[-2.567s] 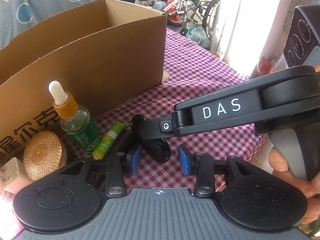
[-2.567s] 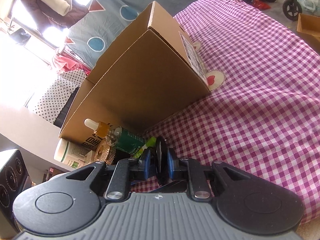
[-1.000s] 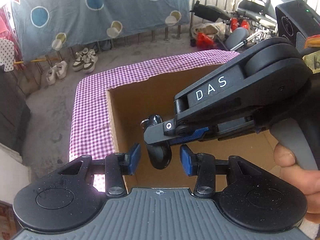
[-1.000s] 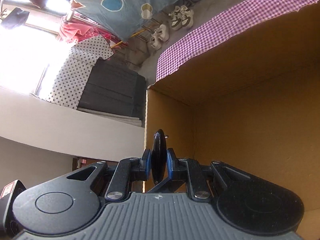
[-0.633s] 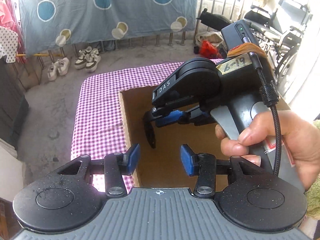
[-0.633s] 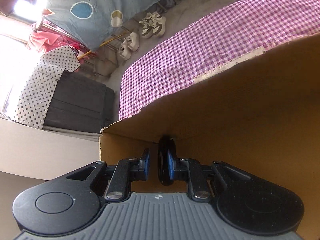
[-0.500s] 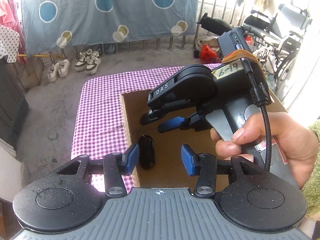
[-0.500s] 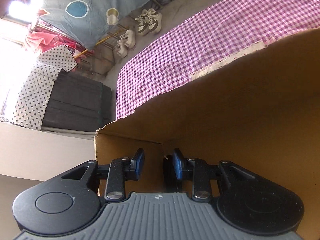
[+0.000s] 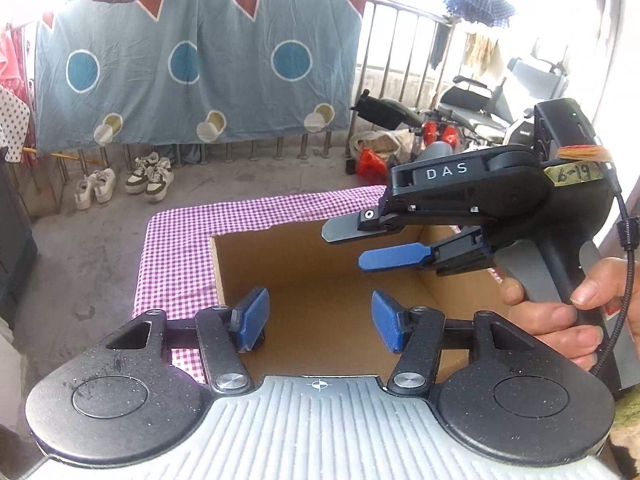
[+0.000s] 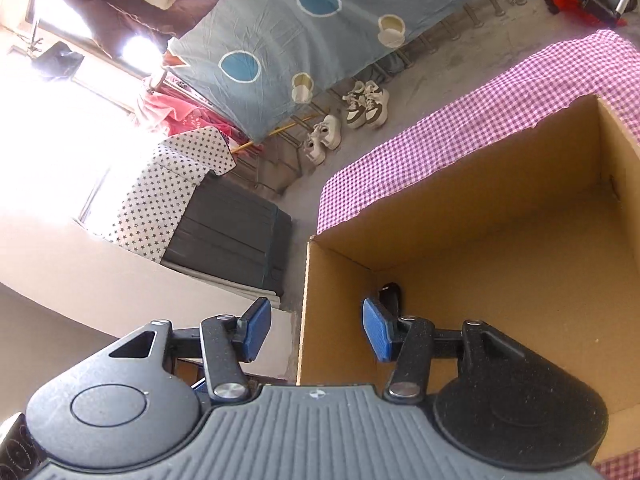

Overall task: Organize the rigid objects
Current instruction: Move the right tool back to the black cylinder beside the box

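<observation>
An open cardboard box [image 9: 217, 268] stands on the checked cloth, seen from above. A small black object [image 10: 390, 294] lies in the box's near left corner, partly hidden behind a blue pad. My right gripper [image 10: 316, 332] hangs over that corner, its jaws opening with nothing between them. The left wrist view shows the same right gripper [image 9: 372, 246] held by a hand [image 9: 560, 312] above the box. My left gripper [image 9: 319, 322] hovers over the box's near edge, its jaws opening too, with nothing in them. Only brown cardboard shows on the box's visible floor [image 9: 320, 292].
Purple checked cloth [image 9: 176, 248] covers the table around the box. Beyond the table's far edge is concrete floor with shoes [image 9: 150, 174], a blue sheet on a railing [image 9: 188, 68] and wheelchairs [image 9: 472, 100]. A dark cabinet [image 10: 232, 236] stands left of the table.
The right gripper let go of the black object, which dropped into the box's corner. Both grippers have since risen and drawn back, and their jaws stand wider.
</observation>
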Motion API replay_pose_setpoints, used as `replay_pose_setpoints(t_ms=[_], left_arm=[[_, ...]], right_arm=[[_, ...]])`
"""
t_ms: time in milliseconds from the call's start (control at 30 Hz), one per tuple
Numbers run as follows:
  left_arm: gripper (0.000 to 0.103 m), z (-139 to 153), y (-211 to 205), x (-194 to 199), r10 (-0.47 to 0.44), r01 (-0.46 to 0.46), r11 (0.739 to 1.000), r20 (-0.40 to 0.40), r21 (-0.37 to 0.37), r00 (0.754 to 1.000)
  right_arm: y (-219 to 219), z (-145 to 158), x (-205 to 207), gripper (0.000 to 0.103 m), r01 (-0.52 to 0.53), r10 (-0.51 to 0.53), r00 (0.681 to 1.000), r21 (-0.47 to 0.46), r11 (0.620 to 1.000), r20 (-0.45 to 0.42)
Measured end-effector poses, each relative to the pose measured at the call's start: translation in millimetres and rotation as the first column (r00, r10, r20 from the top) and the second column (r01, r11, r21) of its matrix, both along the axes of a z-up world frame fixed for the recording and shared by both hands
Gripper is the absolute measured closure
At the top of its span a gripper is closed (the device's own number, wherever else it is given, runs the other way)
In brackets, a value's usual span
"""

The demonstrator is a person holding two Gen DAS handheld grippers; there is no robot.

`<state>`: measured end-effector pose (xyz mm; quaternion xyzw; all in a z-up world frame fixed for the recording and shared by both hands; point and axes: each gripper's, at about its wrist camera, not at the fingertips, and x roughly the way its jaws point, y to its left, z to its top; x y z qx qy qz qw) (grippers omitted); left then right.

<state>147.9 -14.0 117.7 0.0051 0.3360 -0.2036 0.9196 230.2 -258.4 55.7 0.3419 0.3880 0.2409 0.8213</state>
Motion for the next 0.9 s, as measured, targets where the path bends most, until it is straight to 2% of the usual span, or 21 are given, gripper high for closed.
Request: replay_pose_setpoints(t_ms=[33,100,167,233,300,467,567,667,733,800,900], left_arm=[[0.042,1.9,-0.8,-8.2,-0.015,0.016,1.0,0.01,-0.002,1.0],[0.036,3.1,-4.7,-25.2,-0.048,0.048,0.999,0.028,-0.002,0.998],[0.033,0.6,-11.7,-42.7,-0.092,0.091,0.996,0.049,0.011,0.995],[0.025,-6.8,-19.8,-57.4,-0.129,0.128,0.991,0.055,0.024,0.99],[0.019,-19.5,-28.6,-70.4,-0.17,0.168,0.985,0.053,0.032,0.984],[0.019,-62.6,-57.4,-91.2,-0.236,0.234,0.97,0.011,0.068,0.972],[0.02,-96.7,-83.3,-96.0,-0.26,0.265,0.956,-0.048,0.125,0.964],[0.023,-122.5,-104.8,-98.1,-0.276,0.287,0.937,-0.082,0.197,0.958],[0.025,-134.4,-114.8,-95.2,-0.281,0.298,0.927,-0.105,0.226,0.954],[0.031,-144.4,-120.8,-94.8,-0.275,0.299,0.921,-0.13,0.249,0.953],[0.036,-151.3,-122.9,-80.1,-0.245,0.283,0.924,-0.168,0.259,0.955]], right_arm=[[-5.7,7.4,-19.4,0.038,-0.001,0.002,0.999,-0.008,1.0,0.038],[-19.2,20.6,-59.4,0.033,0.001,0.001,0.993,-0.015,1.0,0.122],[-34.4,23.6,-97.4,0.032,0.009,-0.008,0.986,-0.005,1.0,0.167],[-46.1,17.1,-123.7,0.032,0.027,-0.028,0.984,0.008,1.0,0.173],[-58.3,1.9,-147.5,0.032,0.066,-0.066,0.986,0.007,0.998,0.155],[-68.7,-60.1,-185.5,0.032,0.175,-0.171,0.982,-0.048,0.983,0.081],[-66.4,-96.4,-191.5,0.033,0.229,-0.228,0.973,-0.084,0.97,0.024],[-69.5,-128.3,-197.2,0.034,0.276,-0.279,0.96,-0.07,0.959,-0.035],[-71.5,-142.6,-199.5,0.037,0.269,-0.271,0.96,-0.042,0.962,-0.066],[-71.0,-148.8,-195.9,0.04,0.243,-0.244,0.966,-0.025,0.97,-0.084],[-69.2,-154.1,-186.5,0.043,0.215,-0.214,0.97,-0.007,0.977,-0.113]])
